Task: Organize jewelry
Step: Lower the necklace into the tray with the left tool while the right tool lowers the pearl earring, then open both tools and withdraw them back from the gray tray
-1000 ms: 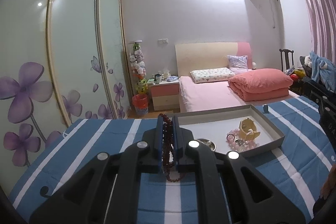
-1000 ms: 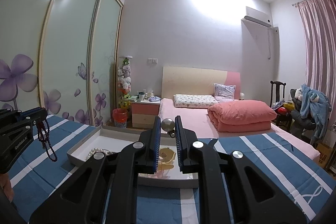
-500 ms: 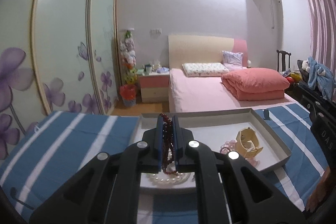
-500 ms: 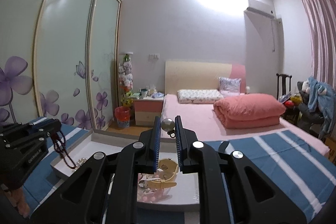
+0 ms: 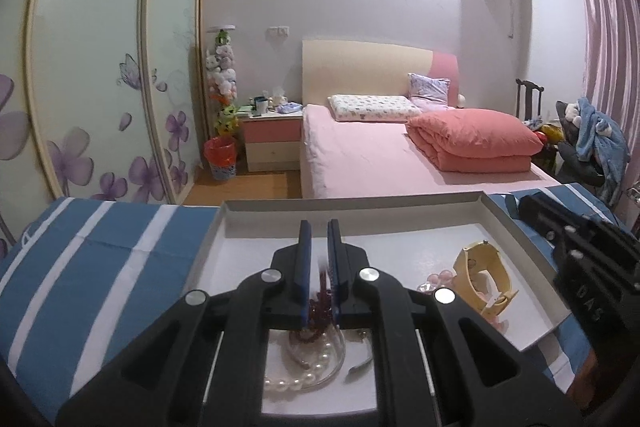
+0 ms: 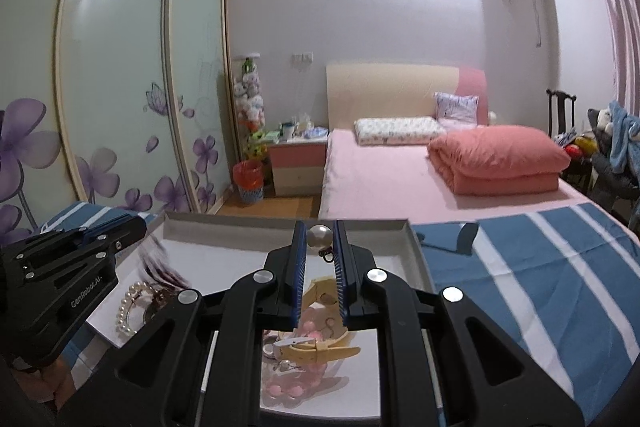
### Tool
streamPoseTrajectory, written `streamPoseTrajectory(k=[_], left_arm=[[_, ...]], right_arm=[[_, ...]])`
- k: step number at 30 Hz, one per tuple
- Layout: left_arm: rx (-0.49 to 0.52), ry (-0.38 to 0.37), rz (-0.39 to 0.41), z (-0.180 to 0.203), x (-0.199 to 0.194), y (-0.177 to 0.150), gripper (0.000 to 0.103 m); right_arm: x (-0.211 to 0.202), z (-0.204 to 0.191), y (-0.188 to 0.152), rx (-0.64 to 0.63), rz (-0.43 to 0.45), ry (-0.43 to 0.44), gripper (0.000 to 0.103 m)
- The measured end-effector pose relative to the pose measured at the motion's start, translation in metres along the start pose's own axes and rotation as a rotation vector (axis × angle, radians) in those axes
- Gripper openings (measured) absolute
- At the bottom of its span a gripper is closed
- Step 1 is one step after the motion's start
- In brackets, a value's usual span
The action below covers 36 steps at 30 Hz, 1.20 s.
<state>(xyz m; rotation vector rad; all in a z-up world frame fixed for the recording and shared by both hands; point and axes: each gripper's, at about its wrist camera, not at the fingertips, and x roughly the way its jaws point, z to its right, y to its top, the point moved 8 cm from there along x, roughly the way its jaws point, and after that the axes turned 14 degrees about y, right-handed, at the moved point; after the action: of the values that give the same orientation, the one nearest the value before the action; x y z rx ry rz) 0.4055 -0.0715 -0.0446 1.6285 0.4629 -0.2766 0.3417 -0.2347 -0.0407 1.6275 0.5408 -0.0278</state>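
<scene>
Blue-and-white striped cloth (image 5: 100, 259) covers the surface, and on it sits a shallow grey tray (image 5: 360, 205) with low upright walls. Most of its white floor toward the far wall is bare, so there is open room there; the near part is crowded.

Both tools hover over the tray. The left gripper (image 5: 319, 267) has its jaws drawn close on a dark red bead string (image 5: 318, 311), whose loose end bunches low between the pads, over a white pearl strand (image 5: 304, 377). The right gripper (image 6: 319, 263) is nearly shut on a single pearl earring (image 6: 319, 237), pinched at the ball near the fingertips with its small hook dangling below.

Inside the tray lie a yellow watch (image 5: 482, 279), some pink beads (image 6: 310, 331) and a small white clip (image 6: 294, 342).

By my reckoning, the bead string is light, limp and will swing and pool where it lands; holding a short section, as now, seems right. The earring is tiny, hard, smooth and round, so it could roll once let go, and it needs a low release.

The tray walls are the edges to clear, and the two tools sit near each other, so sideways room between them looks tight.
</scene>
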Motion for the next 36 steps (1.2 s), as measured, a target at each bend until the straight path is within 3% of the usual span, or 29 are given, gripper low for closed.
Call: streamPoseTrajectory(k=[5,8,9,16,25,29,36], left_arm=[[0.011,-0.039,-0.008,0.006,0.003,-0.005,0.009],[-0.004,-0.056,-0.013,0.002,0.005,-0.003,0.012],[-0.014,-0.064,-0.015,0.000,0.004,-0.001,0.015],[-0.076,-0.063,0.015,-0.031,-0.024,0.017,0.027],[-0.102,0.007,0.105,-0.085,-0.093,0.019,0.055],[-0.112,0.050,0.142,-0.106,-0.125,0.008,0.070],[-0.081,0.099,0.176,-0.119,-0.164,-0.017,0.092]], right_arm=[[0.005,0.000,-0.001,0.028,-0.021,0.031,0.016],[0.004,0.001,0.000,0.051,-0.010,0.036,0.037],[0.002,0.002,0.001,0.059,-0.003,0.033,0.039],[-0.025,0.005,0.013,0.073,0.043,0.024,0.040],[-0.084,-0.009,0.023,0.040,0.108,0.008,0.066],[-0.109,-0.023,0.020,0.011,0.127,0.004,0.082],[-0.122,-0.038,0.003,0.033,0.091,0.026,0.098]])
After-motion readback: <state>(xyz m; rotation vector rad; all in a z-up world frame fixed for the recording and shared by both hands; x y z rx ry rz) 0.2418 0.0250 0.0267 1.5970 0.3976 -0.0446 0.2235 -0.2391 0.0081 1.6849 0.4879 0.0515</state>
